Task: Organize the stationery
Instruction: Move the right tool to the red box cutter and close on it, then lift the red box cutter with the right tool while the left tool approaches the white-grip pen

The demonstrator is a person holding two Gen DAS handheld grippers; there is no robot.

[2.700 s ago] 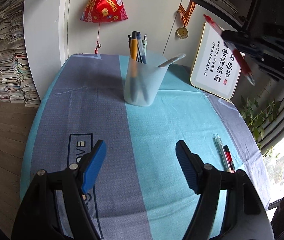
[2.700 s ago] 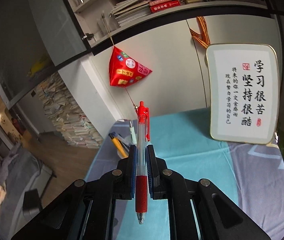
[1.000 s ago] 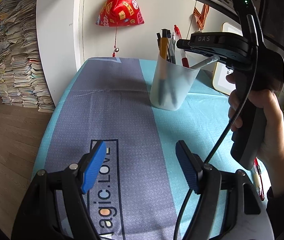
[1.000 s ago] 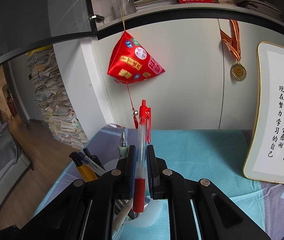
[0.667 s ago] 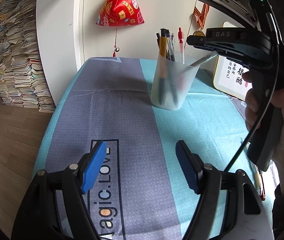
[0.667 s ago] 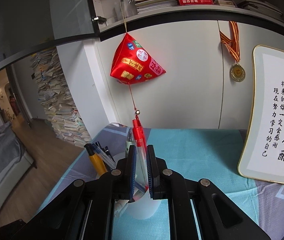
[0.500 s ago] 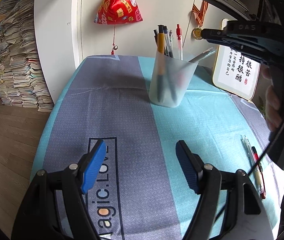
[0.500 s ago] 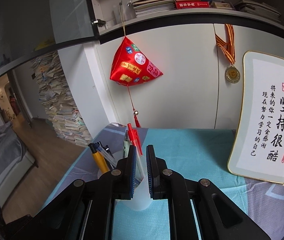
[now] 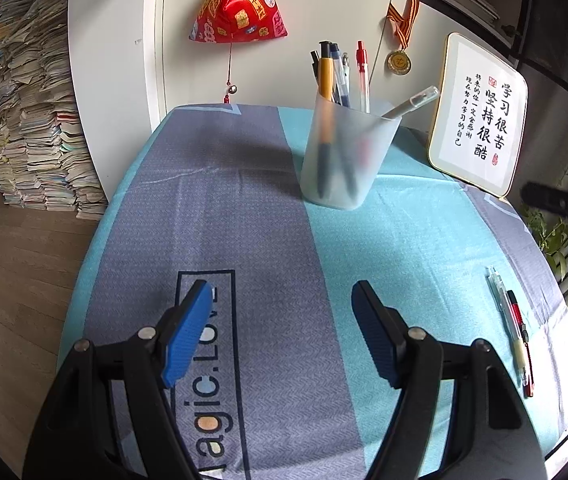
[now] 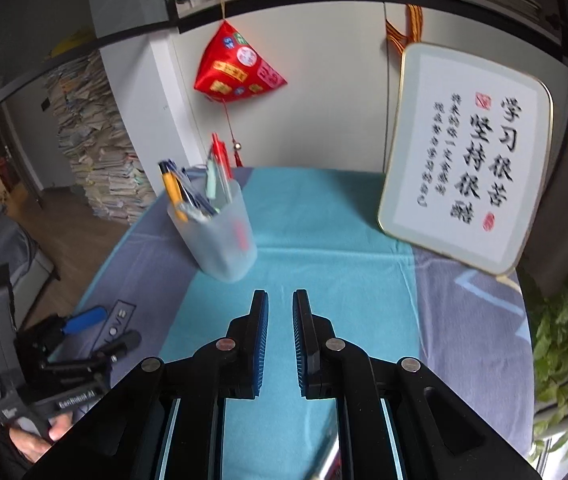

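I am holding both my left tongs [image 9: 280,328] and right tongs [image 10: 280,336] released, gripping nothing. Two pens [image 9: 511,324], probably touching, are lying near the cloth-covered table's edge [image 9: 563,320]; a clumsy pinch risks rolling them off.

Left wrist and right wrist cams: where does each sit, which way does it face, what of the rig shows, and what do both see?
Left wrist: low over the near table edge, facing the pen cup and wall; left hand-held gripper open, with two loose pens lying at its right.
Right wrist: higher, to the right, angled down-left at the pen cup; right hand-held gripper open and empty; the left hand-held gripper shows lower left.
Shared: pen cup, red pen, framed calligraphy, red hanging ornament.
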